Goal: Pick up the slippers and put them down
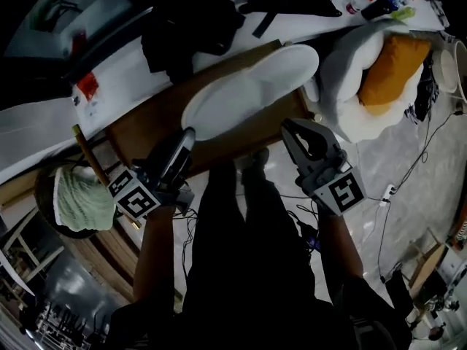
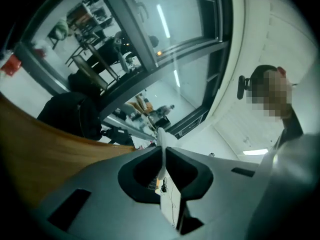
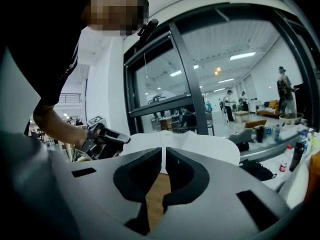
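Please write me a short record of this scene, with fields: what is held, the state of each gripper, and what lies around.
held thing: white slipper, above the wooden table
left gripper: shut on a thin white edge of the slipper
right gripper: shut on a thin white edge of the slipper
slipper touching table: cannot tell
right of slipper: orange cushion
left of table: green cloth
beyond slipper: black fabric
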`<state>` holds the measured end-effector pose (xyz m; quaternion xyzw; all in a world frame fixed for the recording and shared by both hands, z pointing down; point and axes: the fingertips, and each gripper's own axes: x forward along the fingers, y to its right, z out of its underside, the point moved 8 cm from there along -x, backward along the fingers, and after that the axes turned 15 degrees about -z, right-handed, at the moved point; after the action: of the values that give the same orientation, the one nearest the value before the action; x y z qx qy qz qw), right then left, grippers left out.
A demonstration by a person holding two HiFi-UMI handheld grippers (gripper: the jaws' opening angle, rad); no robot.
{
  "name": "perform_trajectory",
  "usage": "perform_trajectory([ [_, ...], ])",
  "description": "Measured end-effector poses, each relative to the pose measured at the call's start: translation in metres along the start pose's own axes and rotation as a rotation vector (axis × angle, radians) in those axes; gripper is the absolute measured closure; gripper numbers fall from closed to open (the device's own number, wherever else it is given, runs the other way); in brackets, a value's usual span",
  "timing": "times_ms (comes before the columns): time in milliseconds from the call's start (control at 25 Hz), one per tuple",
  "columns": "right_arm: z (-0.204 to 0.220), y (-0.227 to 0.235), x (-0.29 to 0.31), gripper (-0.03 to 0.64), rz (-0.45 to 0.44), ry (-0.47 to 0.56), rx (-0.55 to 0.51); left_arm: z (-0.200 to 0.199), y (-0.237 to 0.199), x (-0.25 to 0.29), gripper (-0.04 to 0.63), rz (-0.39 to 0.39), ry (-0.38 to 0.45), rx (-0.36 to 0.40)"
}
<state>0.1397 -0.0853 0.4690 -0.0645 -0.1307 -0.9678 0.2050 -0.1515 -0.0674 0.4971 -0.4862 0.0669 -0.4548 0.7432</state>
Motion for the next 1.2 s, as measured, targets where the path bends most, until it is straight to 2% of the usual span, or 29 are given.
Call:
perform_trajectory([
  [320,0.076,0.005,0.003,0.591,-0.039,-0.042,0.084,0.072,-0.057,0.004,0.563,-0.084,-0.088,-0.092],
  [520,0.111,-0.003,0.009,0.591,-0.067,-0.067,0.152,0.093,-0.084,0.005,0.561,-0.138,-0.124,-0.099],
  [640,0.126,-0.004,0.008,0.591,-0.076,-0.082,0.177,0.097,-0.096,0.008,0.561,-0.172,-0.141,-0.075],
  [720,0.133,-0.004,0.007,0.591,-0.074,-0.09,0.188,0.098,-0.102,0.012,0.561,-0.213,-0.158,-0.016],
  [920,0.143,-0.004,0.007,0.591,-0.083,-0.096,0.204,0.103,-0.109,0.017,0.557,-0.391,-0.25,0.246],
  [1000,0.143,-0.005,0.009,0.591,-0.091,-0.096,0.208,0.104,-0.109,0.019,0.551,-0.444,-0.273,0.329],
  [1120,0.142,-0.003,0.009,0.591,-0.093,-0.093,0.217,0.108,-0.11,0.025,0.532,-0.506,-0.299,0.424],
  [1200,0.142,-0.001,0.007,0.591,-0.091,-0.09,0.221,0.11,-0.111,0.03,0.523,-0.531,-0.31,0.459],
])
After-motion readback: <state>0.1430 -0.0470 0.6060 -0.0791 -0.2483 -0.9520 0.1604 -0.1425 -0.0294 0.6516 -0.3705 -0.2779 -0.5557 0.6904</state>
